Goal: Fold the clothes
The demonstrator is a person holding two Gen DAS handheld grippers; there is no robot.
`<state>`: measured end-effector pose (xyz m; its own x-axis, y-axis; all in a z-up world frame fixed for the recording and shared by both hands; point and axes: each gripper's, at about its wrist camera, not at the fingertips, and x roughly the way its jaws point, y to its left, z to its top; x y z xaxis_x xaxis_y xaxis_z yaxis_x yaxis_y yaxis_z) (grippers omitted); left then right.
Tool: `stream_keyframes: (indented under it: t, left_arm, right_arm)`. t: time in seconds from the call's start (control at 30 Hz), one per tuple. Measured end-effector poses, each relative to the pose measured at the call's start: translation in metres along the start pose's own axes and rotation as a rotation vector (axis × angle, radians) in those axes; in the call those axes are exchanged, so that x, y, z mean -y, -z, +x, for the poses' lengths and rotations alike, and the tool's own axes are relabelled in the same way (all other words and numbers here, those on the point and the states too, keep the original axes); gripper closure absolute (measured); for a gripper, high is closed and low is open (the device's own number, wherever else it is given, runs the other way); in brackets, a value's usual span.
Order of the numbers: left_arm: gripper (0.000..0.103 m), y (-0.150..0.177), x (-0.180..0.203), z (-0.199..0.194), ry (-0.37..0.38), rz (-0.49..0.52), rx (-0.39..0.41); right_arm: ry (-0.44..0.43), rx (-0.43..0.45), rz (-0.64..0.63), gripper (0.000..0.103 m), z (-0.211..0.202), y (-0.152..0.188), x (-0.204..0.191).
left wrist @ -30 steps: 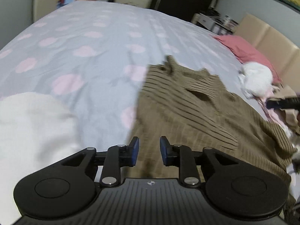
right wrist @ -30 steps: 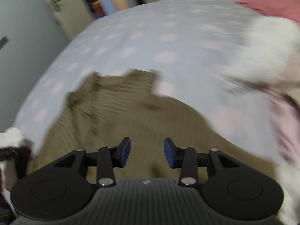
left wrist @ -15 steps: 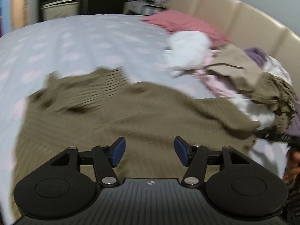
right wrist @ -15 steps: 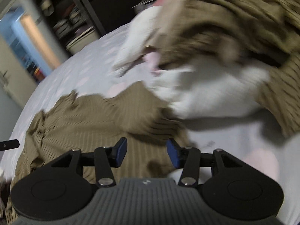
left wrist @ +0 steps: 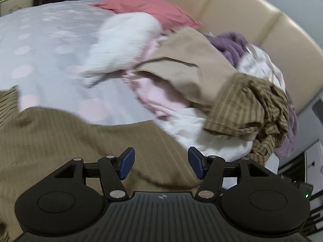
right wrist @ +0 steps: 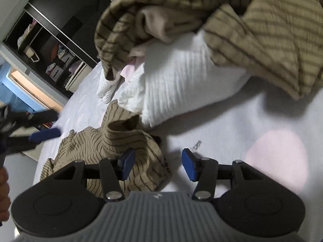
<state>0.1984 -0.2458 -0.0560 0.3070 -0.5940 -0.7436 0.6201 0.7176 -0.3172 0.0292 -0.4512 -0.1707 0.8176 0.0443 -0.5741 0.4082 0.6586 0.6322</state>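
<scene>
An olive striped garment (left wrist: 66, 141) lies spread on the bed below my left gripper (left wrist: 160, 165), which hovers open over its right part with nothing between the fingers. In the right wrist view a bunched corner of the same garment (right wrist: 113, 141) rises by the left fingertip of my right gripper (right wrist: 156, 164), which is open and low over the sheet. The left gripper (right wrist: 43, 134) shows blurred at the left edge there.
A heap of clothes lies near the headboard (left wrist: 232, 14): white ribbed cloth (left wrist: 125, 42), pink cloth (left wrist: 155, 92), tan cloth (left wrist: 189, 60), another striped olive piece (left wrist: 248, 109), purple knit (left wrist: 232, 44). A red pillow (left wrist: 145, 6) lies behind. Dark shelves (right wrist: 54, 46) stand beyond the dotted sheet (right wrist: 252, 133).
Both grippers swung right, from the open bedspread toward the clothes heap and headboard. Both sets of fingers opened wider. The right gripper dropped low beside the garment's bunched corner.
</scene>
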Motion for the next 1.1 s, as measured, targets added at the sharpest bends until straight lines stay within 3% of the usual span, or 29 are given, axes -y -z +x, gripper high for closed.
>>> stream_keyframes:
  t: [0.23,0.33,0.37,0.4,0.43,0.47,0.5,0.53,0.6,0.73,0.83,1.0,1.1]
  left_arm:
    - [0.045,0.006,0.057,0.060,-0.092,0.184,-0.154]
    - [0.047,0.005,0.055,0.056,-0.094,0.160,-0.128]
    - [0.053,0.005,0.054,0.054,-0.094,0.150,-0.116]
    - [0.088,0.004,0.053,0.052,-0.094,0.140,-0.105]
    - [0.103,0.004,0.052,0.050,-0.093,0.129,-0.094]
    - [0.103,0.003,0.051,0.048,-0.093,0.119,-0.083]
    - [0.103,0.003,0.050,0.045,-0.092,0.109,-0.071]
    - [0.103,0.002,0.049,0.043,-0.092,0.098,-0.060]
    - [0.103,0.001,0.047,0.039,-0.091,0.078,-0.038]
    - [0.103,-0.001,0.043,0.031,-0.089,0.036,0.007]
    - [0.103,-0.003,0.025,0.001,-0.016,-0.062,0.089]
    - [0.103,0.017,-0.015,-0.067,0.075,-0.237,0.277]
    - [0.103,0.041,-0.043,-0.105,0.086,-0.323,0.375]
  right_arm:
    - [-0.064,0.007,0.035,0.048,0.000,0.004,0.015]
    - [-0.093,0.007,0.041,0.048,0.001,0.009,0.019]
    - [-0.104,0.006,0.045,0.048,0.002,0.010,0.020]
    - [-0.115,0.005,0.049,0.050,0.003,0.011,0.020]
    - [-0.124,0.002,0.054,0.056,0.005,0.012,0.021]
    - [-0.132,-0.005,0.058,0.063,0.007,0.012,0.023]
    - [-0.139,-0.011,0.062,0.084,0.010,0.012,0.025]
    - [-0.148,-0.017,0.070,0.097,0.013,0.012,0.026]
    - [-0.167,-0.010,0.088,0.099,0.016,0.012,0.025]
    - [-0.224,0.086,0.036,0.100,-0.004,0.006,0.009]
    - [-0.279,0.171,-0.050,0.100,-0.028,0.001,-0.013]
    - [-0.394,0.272,-0.342,0.100,-0.065,0.007,-0.081]
    - [-0.435,0.278,-0.572,0.100,-0.077,0.032,-0.129]
